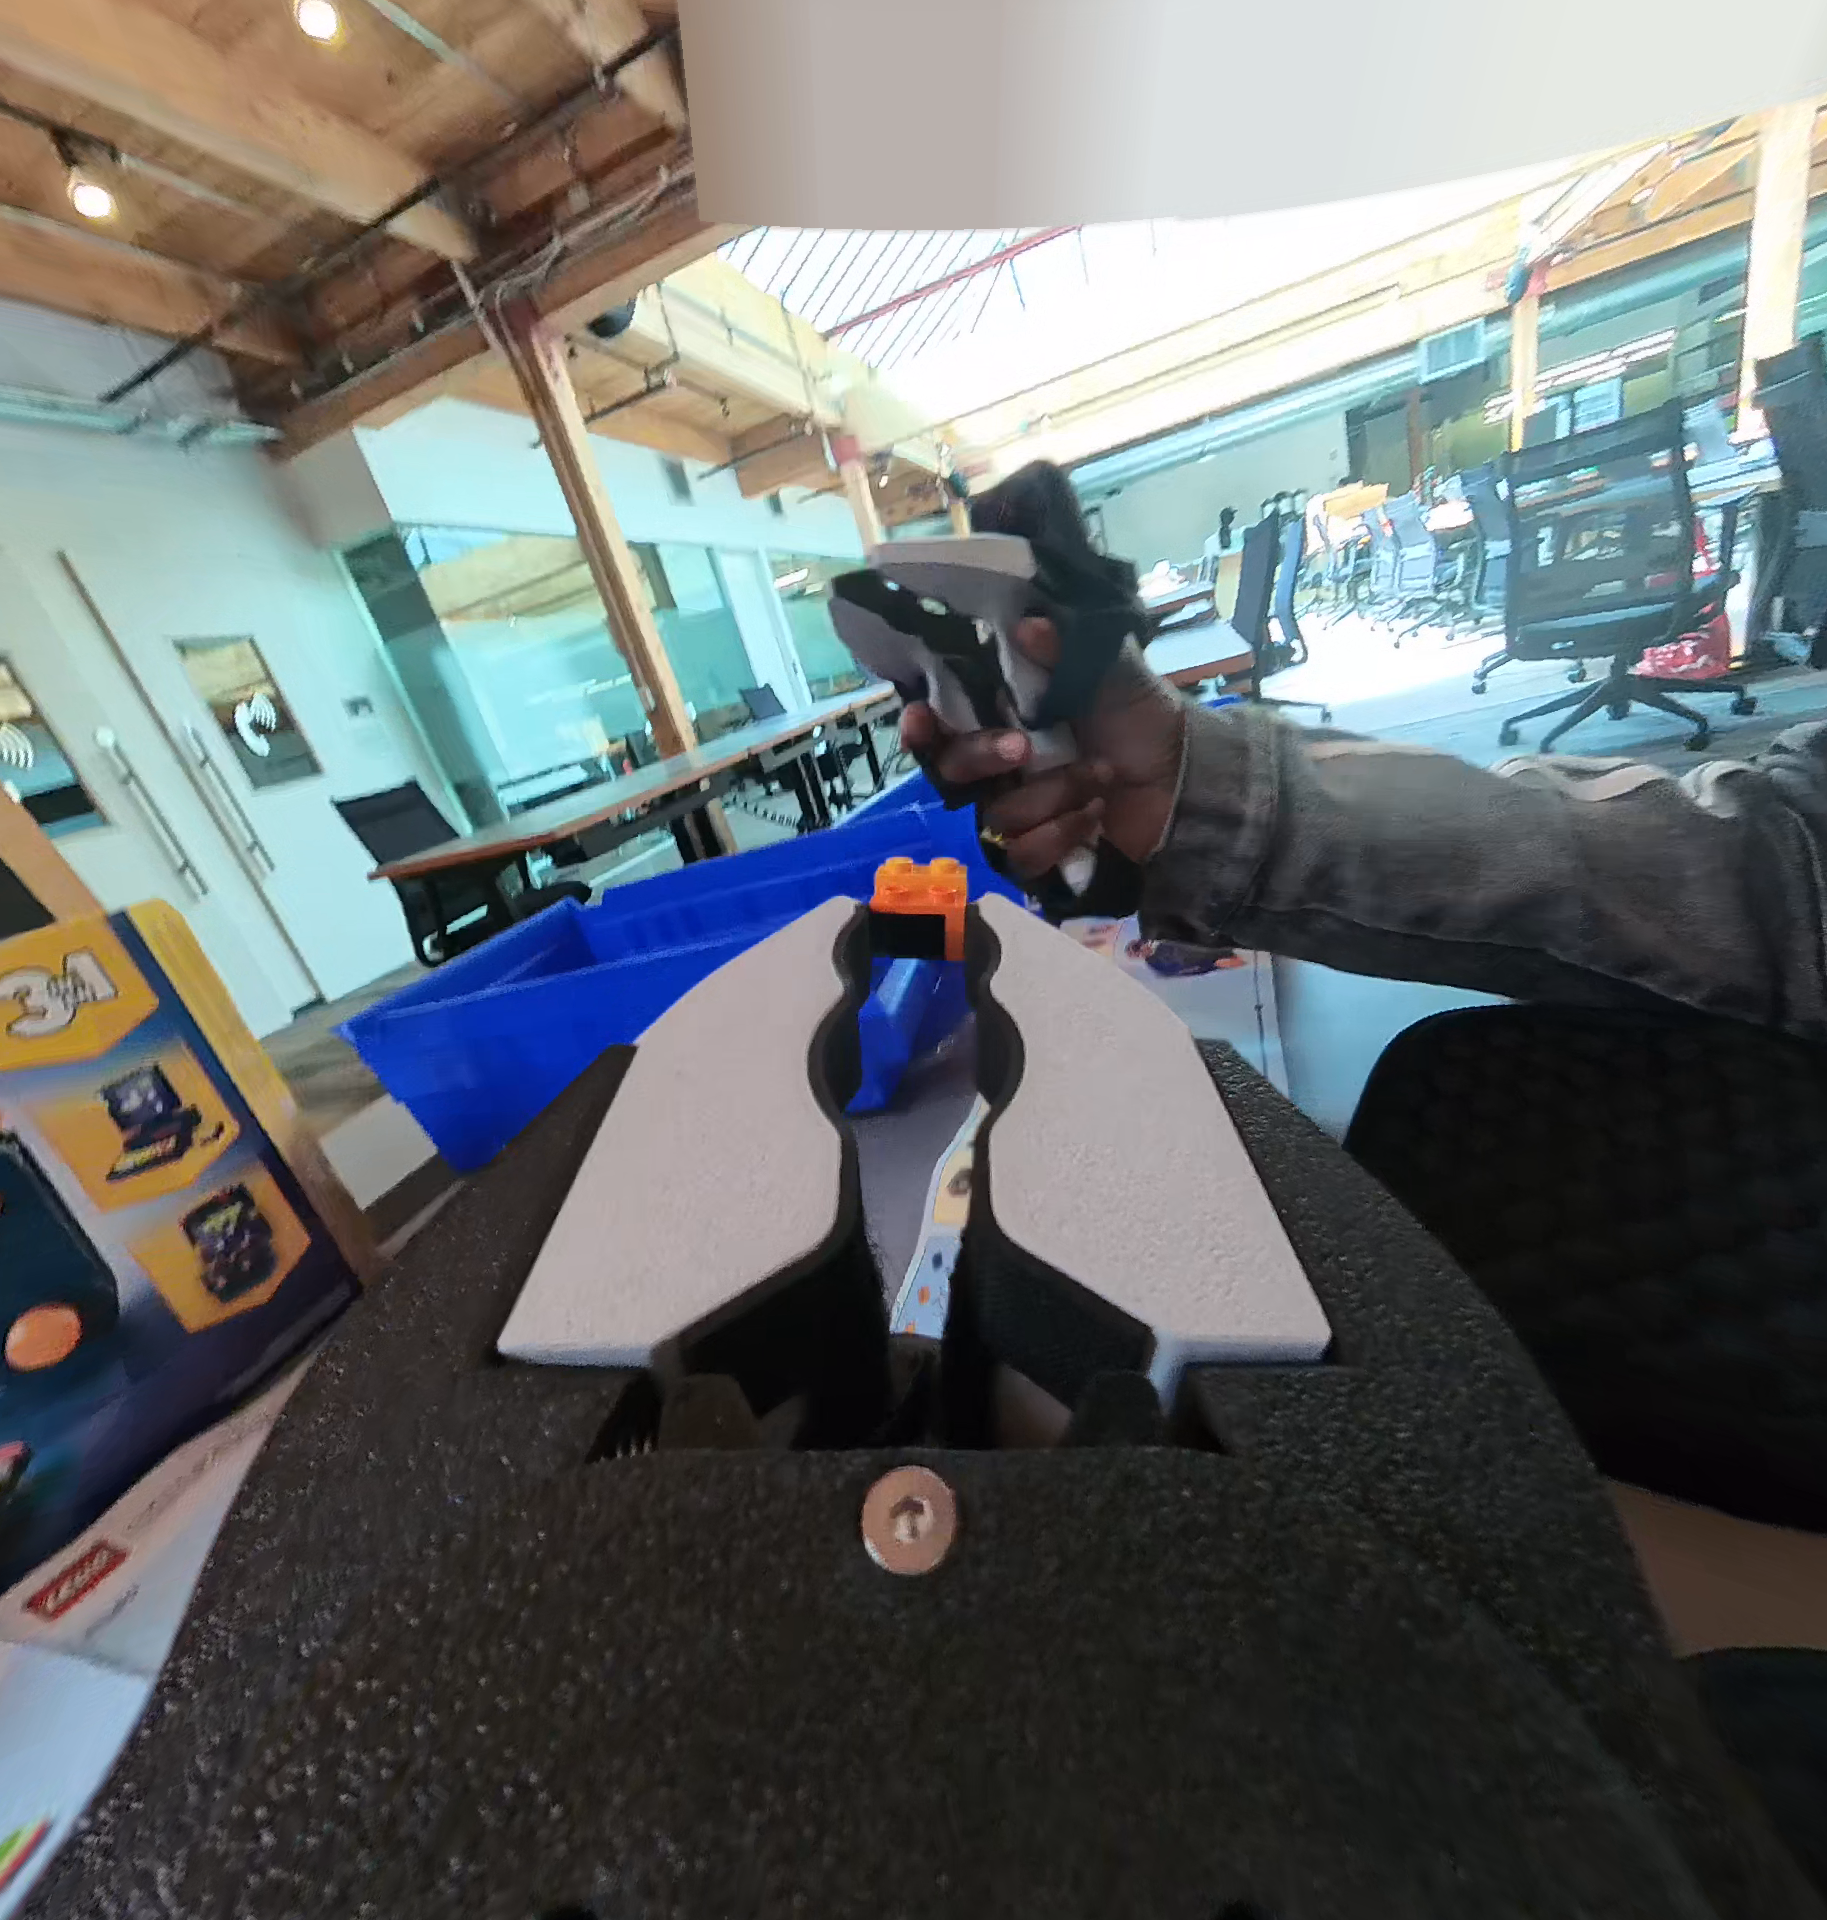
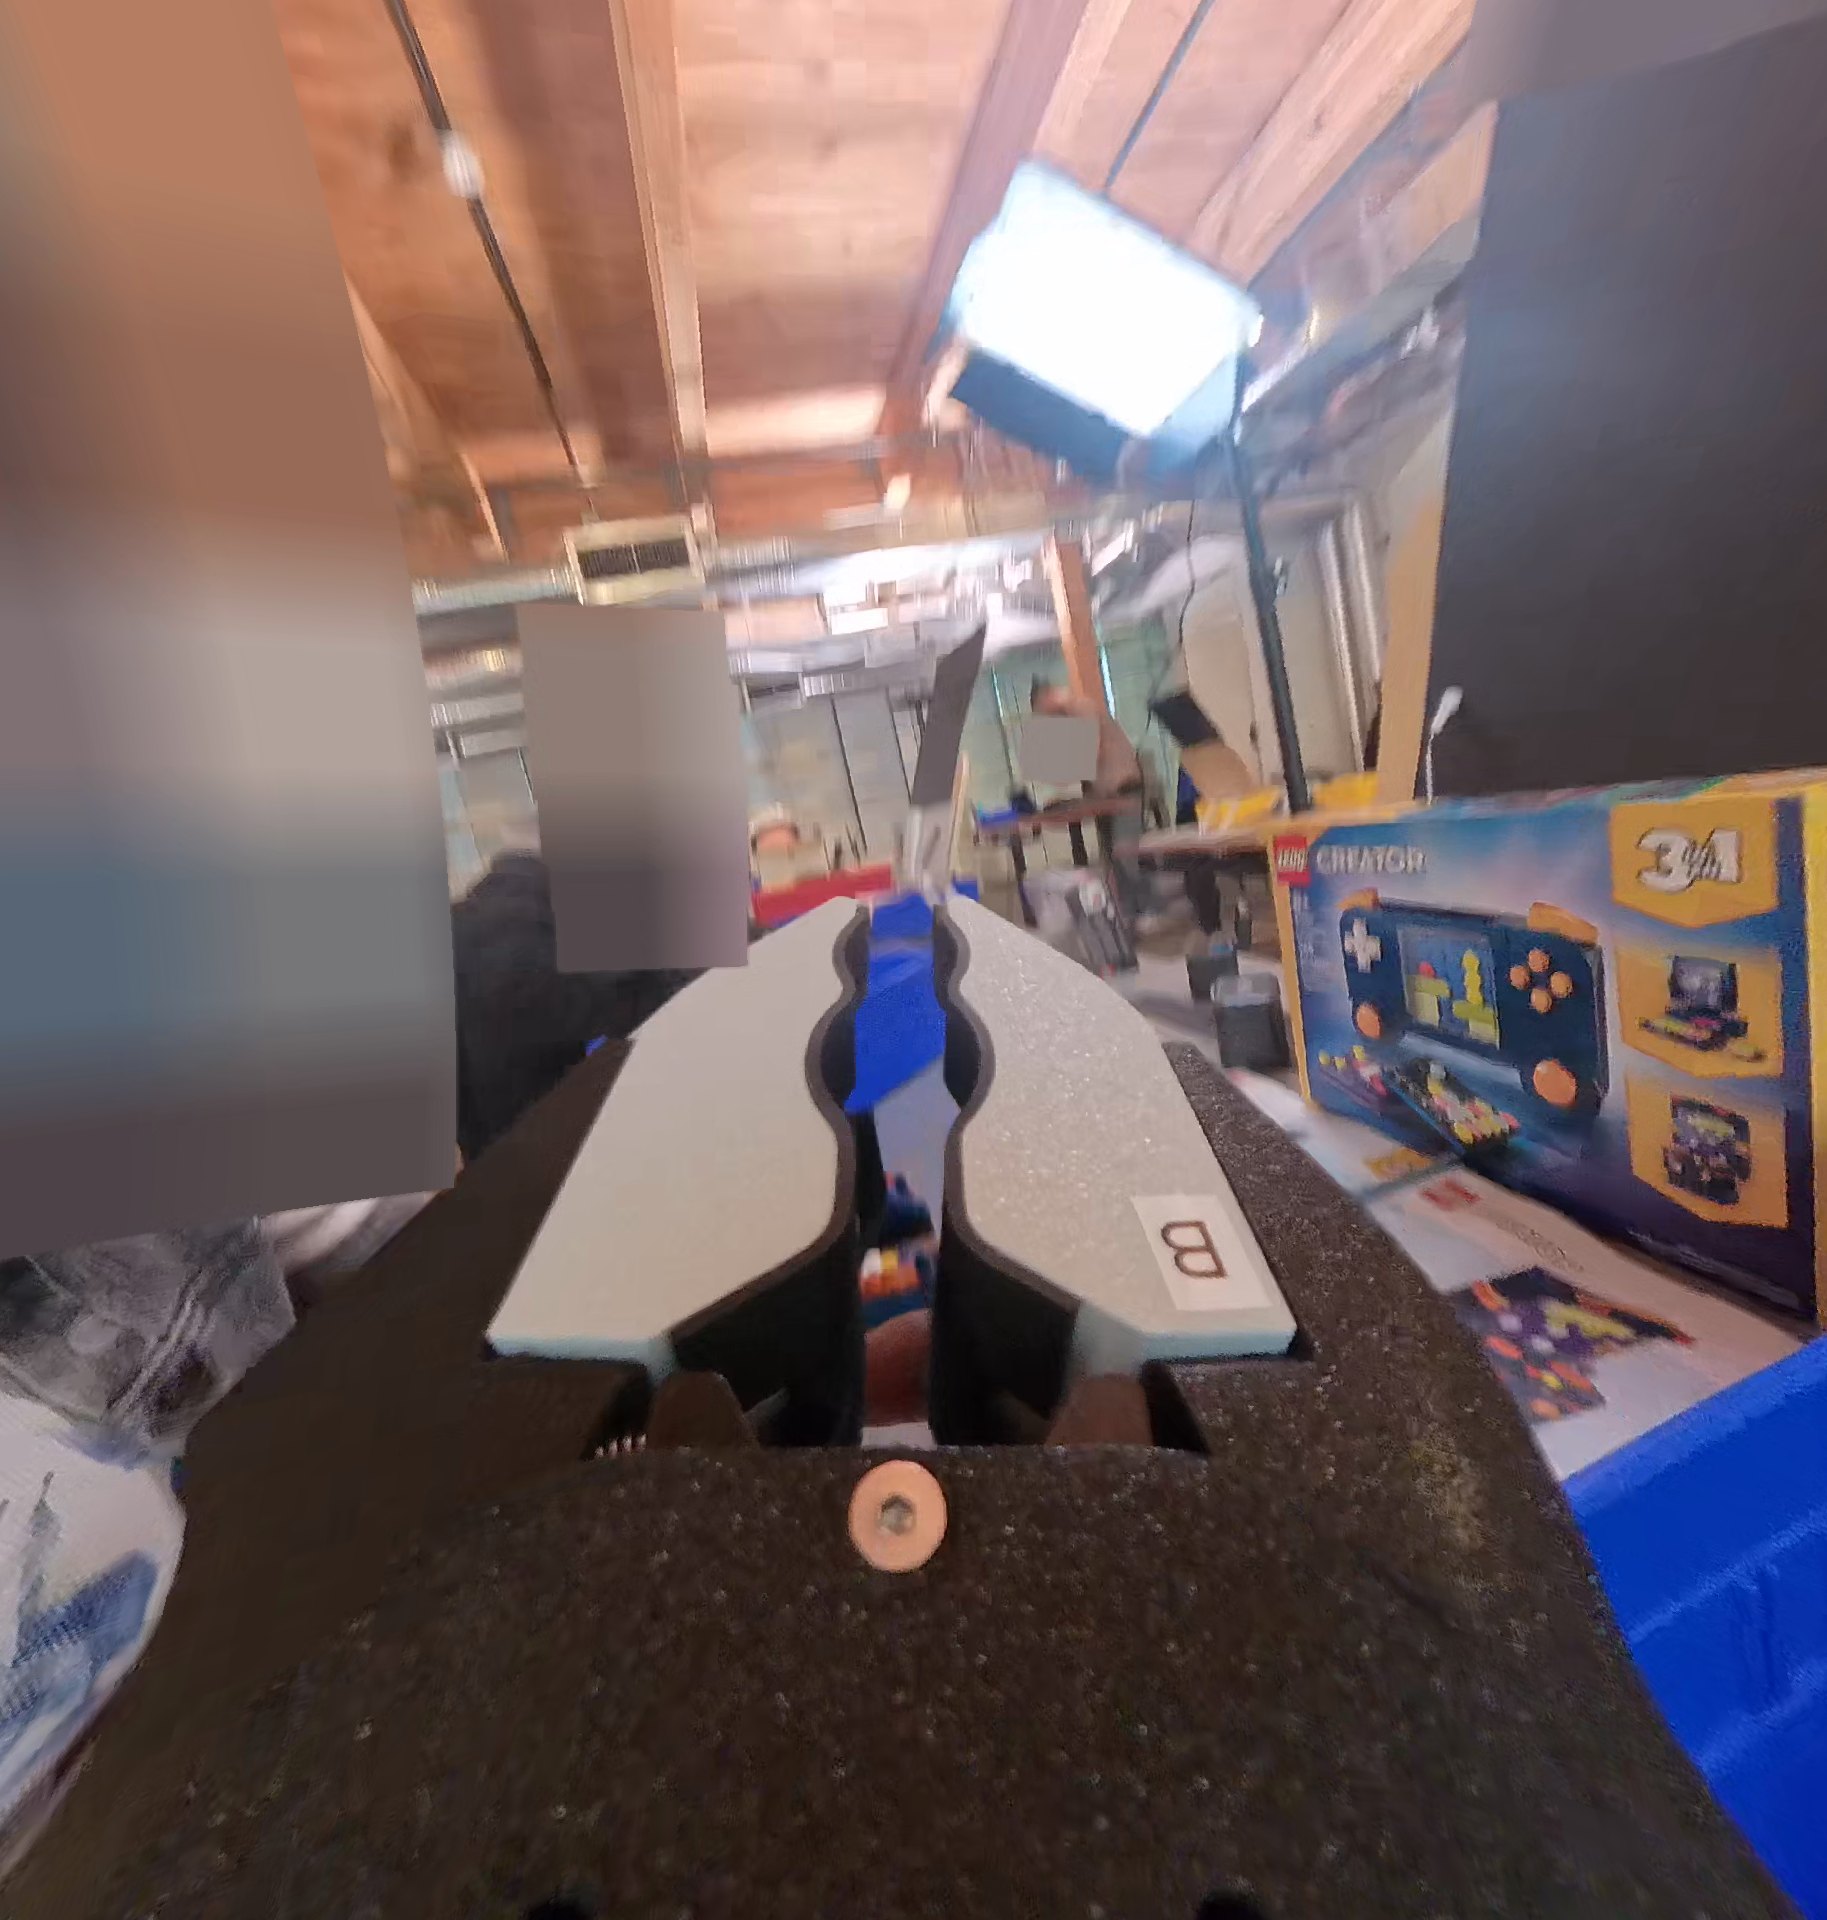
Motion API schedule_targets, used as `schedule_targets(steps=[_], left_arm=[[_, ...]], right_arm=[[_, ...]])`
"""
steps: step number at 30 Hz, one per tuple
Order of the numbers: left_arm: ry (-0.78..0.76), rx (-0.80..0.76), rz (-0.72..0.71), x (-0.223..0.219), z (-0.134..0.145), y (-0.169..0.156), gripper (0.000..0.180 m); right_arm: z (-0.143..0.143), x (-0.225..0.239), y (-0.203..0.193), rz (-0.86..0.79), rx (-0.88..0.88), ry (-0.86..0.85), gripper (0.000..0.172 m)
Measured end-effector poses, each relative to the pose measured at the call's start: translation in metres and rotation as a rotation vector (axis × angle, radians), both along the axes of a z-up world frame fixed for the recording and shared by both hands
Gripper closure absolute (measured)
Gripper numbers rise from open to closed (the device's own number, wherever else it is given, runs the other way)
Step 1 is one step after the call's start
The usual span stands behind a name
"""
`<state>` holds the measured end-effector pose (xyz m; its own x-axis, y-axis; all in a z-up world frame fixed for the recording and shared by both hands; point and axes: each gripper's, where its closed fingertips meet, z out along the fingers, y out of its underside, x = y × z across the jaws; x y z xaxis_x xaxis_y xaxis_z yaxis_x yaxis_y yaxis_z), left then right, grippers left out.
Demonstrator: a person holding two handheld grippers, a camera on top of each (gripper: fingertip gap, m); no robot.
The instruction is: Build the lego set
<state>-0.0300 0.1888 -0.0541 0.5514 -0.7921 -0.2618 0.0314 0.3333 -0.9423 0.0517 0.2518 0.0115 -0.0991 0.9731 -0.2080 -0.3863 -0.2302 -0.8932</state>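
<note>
Left tongs (image 1: 914, 925) pinch an orange brick (image 1: 919, 902) at the tips — studs up.
Right tongs (image 2: 901, 920) at 1 o'clock of it, narrow, a small blurred piece between the tips — grip unclear.

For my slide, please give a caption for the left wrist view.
Left gripper fingers pinch an orange brick above a blue bin.

Open-plan office: desks (image 1: 618, 805), swivel chairs (image 1: 1615, 613), timber ceiling (image 1: 265, 135).

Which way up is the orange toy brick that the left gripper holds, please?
Upright: the orange toy brick shows its studs on top, clamped at the tips of the left gripper, above the blue bin.
</note>
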Motion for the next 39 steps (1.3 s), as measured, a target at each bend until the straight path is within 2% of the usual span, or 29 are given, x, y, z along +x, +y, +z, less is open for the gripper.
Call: schedule_targets(steps=[4,6,9,12,15,22,25,29,33,35,37,39], left_arm=[[0.055,-0.094,0.047,-0.002,-0.015,0.012,0.164],[0.055,-0.109,0.043,-0.001,-0.016,0.012,0.164],[0.033,-0.095,0.014,0.002,-0.012,0.008,0.164],[-0.026,-0.104,-0.057,0.007,-0.005,-0.001,0.164],[-0.108,-0.155,-0.100,0.006,0.002,-0.003,0.164],[-0.130,-0.184,-0.119,0.005,0.002,-0.003,0.165],[-0.114,-0.200,-0.156,0.010,0.000,-0.006,0.165],[-0.125,-0.202,-0.176,0.011,0.002,-0.009,0.165],[-0.068,-0.073,-0.144,0.013,0.003,-0.014,0.150],[0.004,0.045,-0.144,0.016,0.003,-0.023,0.144],[0.098,0.171,-0.155,0.023,0.000,-0.035,0.145],[0.180,0.273,-0.166,0.032,-0.002,-0.046,0.146]], right_arm=[[-0.039,-0.037,-0.026,0.058,0.143,-0.310,0.148],[-0.054,-0.054,-0.039,0.100,0.166,-0.392,0.143],[-0.065,-0.073,-0.054,0.199,0.076,-0.412,0.141],[-0.071,-0.083,-0.062,0.245,0.062,-0.406,0.141],[-0.066,-0.084,-0.070,0.279,0.074,-0.353,0.153],[-0.064,-0.085,-0.069,0.273,0.076,-0.312,0.155],[-0.064,-0.085,-0.073,0.300,0.082,-0.300,0.150],[-0.062,-0.082,-0.074,0.281,0.146,-0.300,0.156],[-0.054,-0.075,-0.082,0.390,0.083,-0.249,0.156],[-0.052,-0.067,-0.094,0.552,-0.001,-0.234,0.156],[-0.054,-0.059,-0.108,0.743,-0.086,-0.246,0.156],[-0.058,-0.054,-0.119,0.865,-0.113,-0.254,0.156]])
